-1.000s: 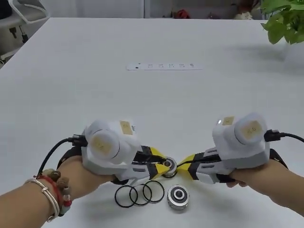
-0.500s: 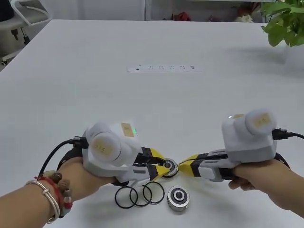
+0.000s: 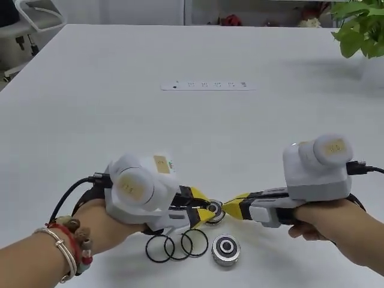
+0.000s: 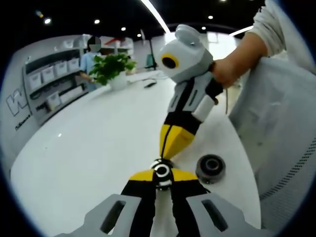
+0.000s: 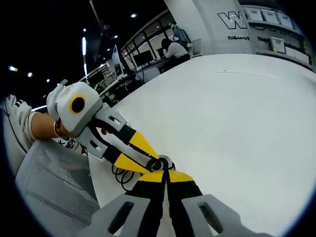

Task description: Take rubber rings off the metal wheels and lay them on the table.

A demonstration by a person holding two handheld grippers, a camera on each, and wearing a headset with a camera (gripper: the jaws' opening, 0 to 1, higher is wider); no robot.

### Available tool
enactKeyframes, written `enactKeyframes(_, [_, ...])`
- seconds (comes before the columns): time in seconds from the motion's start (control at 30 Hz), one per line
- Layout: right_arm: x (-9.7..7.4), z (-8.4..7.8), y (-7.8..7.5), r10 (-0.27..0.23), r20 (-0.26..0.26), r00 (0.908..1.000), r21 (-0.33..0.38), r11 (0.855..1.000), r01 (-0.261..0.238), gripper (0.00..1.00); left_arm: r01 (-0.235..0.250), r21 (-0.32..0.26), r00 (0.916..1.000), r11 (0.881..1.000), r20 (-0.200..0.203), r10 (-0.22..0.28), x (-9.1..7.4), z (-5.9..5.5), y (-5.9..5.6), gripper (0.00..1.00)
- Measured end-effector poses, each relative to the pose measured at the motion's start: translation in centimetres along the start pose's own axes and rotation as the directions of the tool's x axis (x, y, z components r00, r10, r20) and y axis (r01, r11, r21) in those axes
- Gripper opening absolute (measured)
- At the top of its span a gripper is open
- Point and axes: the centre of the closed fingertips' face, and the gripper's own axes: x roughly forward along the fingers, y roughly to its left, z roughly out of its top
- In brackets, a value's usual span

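Wheel (image 3: 225,248) flat, bore upward

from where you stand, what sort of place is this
Probably an open-plan office or lab: a long white table, shelves of storage bins along a wall, and what look like desks with monitors further back.

In the head view, low centre, the wheel (image 3: 215,210) is half hidden between the yellow tips of the left gripper (image 3: 208,212) and right gripper (image 3: 230,208), so what its rim carries and what the right tips pinch is too small to tell, while the plant (image 3: 359,27) is cut off at the upper right edge.
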Motion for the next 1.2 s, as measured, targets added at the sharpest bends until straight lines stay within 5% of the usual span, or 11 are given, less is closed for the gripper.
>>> enactKeyframes(0.4, [0.1, 0.4, 0.9, 0.029, 0.007, 0.9995, -0.033, 0.999, -0.029, 0.00, -0.002, -0.003, 1.0000, 1.000, 0.000, 0.002, 0.0, 0.0, -0.1, 0.11])
enactKeyframes(0.47, [0.1, 1.2, 2.2, 0.091, 0.041, 0.9950, -0.033, 0.995, -0.090, 0.00, -0.003, -0.004, 1.0000, 1.000, 0.002, 0.003, 0.0, 0.0, -0.1, 0.12])
enactKeyframes(0.57, [0.2, 1.6, 1.9, 0.049, 0.026, 0.9984, -0.088, 0.995, -0.047, 0.00, -0.005, -0.019, 1.0000, 1.000, 0.004, 0.005, 0.0, 0.0, -0.1, 0.12])
enactKeyframes(0.87, [0.1, 1.1, 1.4, 0.046, 0.024, 0.9987, -0.042, 0.998, -0.045, 0.00, -0.002, 0.010, 0.9999, 1.000, -0.010, 0.002, 0.1, 0.1, -0.2, 0.12])
enactKeyframes(1.2, [-0.3, 1.3, 0.7, 0.025, 0.023, 0.9994, -0.043, 0.999, -0.024, 0.00, 0.020, 0.015, 0.9998, 1.000, 0.005, -0.020, -0.2, 1.3, -0.6, 0.25])
